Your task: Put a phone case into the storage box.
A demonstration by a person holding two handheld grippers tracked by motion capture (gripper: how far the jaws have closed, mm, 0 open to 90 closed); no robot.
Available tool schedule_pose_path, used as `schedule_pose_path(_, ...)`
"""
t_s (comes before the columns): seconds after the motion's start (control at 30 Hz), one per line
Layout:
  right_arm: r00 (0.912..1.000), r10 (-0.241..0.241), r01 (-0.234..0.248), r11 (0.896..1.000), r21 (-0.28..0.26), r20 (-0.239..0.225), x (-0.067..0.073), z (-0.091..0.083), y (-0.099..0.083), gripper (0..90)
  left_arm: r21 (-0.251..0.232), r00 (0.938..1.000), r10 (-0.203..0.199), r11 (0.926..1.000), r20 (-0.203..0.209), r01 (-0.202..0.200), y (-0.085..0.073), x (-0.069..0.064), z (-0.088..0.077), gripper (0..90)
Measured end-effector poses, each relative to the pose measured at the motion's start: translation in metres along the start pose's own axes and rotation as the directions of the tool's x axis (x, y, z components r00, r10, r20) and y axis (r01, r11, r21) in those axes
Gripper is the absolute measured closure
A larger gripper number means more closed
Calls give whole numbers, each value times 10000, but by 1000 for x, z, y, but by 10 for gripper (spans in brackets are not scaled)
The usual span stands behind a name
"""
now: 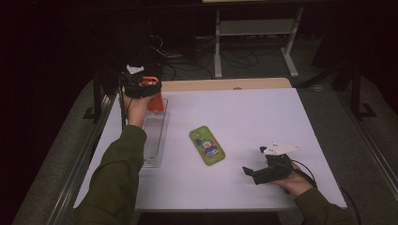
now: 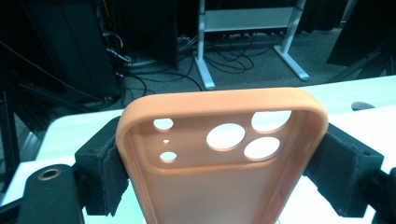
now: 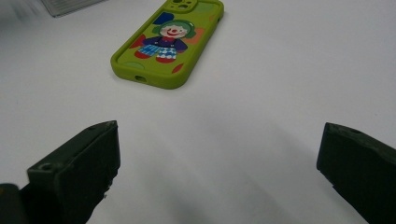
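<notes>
From above, the left gripper [image 1: 141, 86] held an orange phone case [image 1: 155, 100] upright over the far end of the clear tray [image 1: 154, 140]. Along its jaws, pads clamped the case's [image 2: 219, 154] long edges. The right gripper [image 3: 219, 172] gaped empty, the green phone case [image 3: 168, 44] ahead.

The left hand-held gripper [image 1: 141, 85] sat in the upper left of the high view, forearm stretched up from the bottom edge, its jaws clamped on an orange case [image 2: 219, 158]. The right hand-held gripper [image 1: 256, 172] rested low at lower right, jaws spread wide apart.
</notes>
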State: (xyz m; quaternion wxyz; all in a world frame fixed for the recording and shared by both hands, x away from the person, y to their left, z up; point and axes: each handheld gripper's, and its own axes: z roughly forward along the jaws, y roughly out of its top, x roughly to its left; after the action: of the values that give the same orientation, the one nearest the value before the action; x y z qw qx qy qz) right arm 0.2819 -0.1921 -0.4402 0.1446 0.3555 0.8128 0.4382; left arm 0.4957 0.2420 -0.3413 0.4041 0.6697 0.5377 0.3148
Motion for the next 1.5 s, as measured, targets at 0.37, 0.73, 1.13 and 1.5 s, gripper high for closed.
schedule_pose_path(0.37, 10000, -81, 81, 10000, 22, 7, 1, 0, 0, 0, 200, 9992, -258, 9994, -315, 265, -8, -4, 18, 161)
schedule_pose_path(0.73, 9999, -139, 139, 9999, -13, 65, 1, -1, 0, 0, 352, 9982, -210, 9991, -554, 230, -13, -5, 25, 158)
schedule_pose_path(1.13, 9998, -204, 204, 9998, -38, 29, 1, -2, 0, 0, 544, 9972, -109, 9984, -738, 150, -16, -8, 30, 139)
schedule_pose_path(1.5, 9998, -215, 215, 9997, -94, -15, 1, -2, 0, 0, 695, 9972, -206, 9973, -723, 256, -14, -2, 27, 0)
